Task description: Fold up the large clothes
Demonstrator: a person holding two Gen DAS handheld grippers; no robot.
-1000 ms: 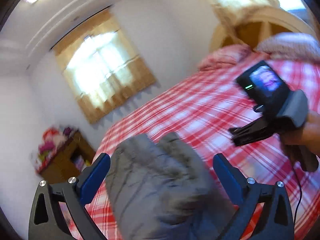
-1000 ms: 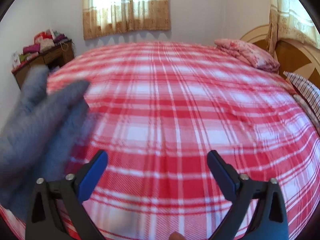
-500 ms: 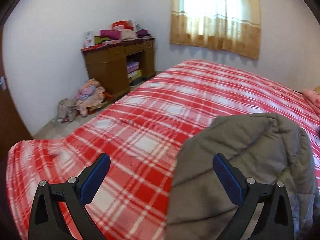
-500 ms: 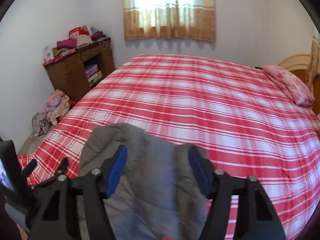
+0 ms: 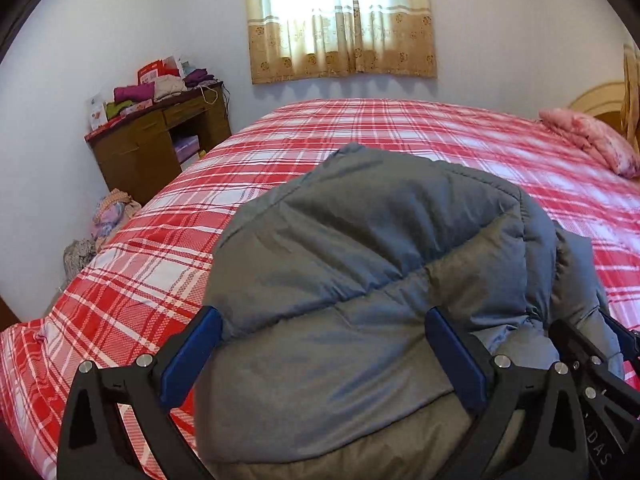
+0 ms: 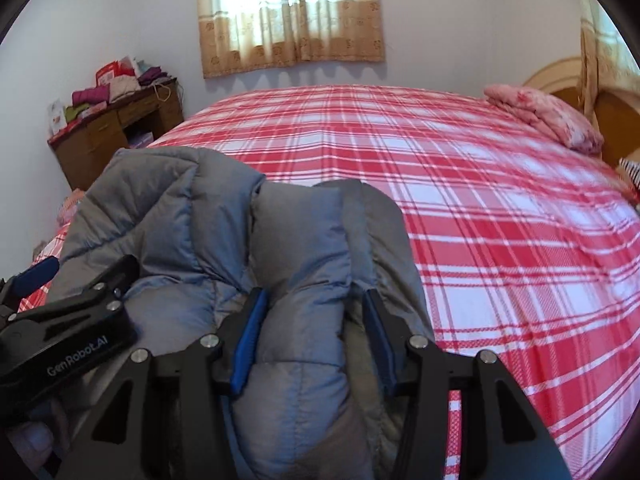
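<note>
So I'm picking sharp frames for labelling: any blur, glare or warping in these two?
Left wrist: sharp grey puffer jacket, blown-out curtained window, fisheye-bowed plaid bed. Right wrist: jacket sharp, plaid smeared toward the right edge, window overexposed.

A bed (image 5: 360, 136) under a red-and-white plaid cover fills the room, a pink pillow (image 6: 544, 118) at its wooden headboard (image 6: 560, 80), a brown desk (image 5: 160, 148) stacked with folded clothes (image 5: 160, 88) against the wall, beige curtains (image 6: 288, 16) drawn over the window.
</note>
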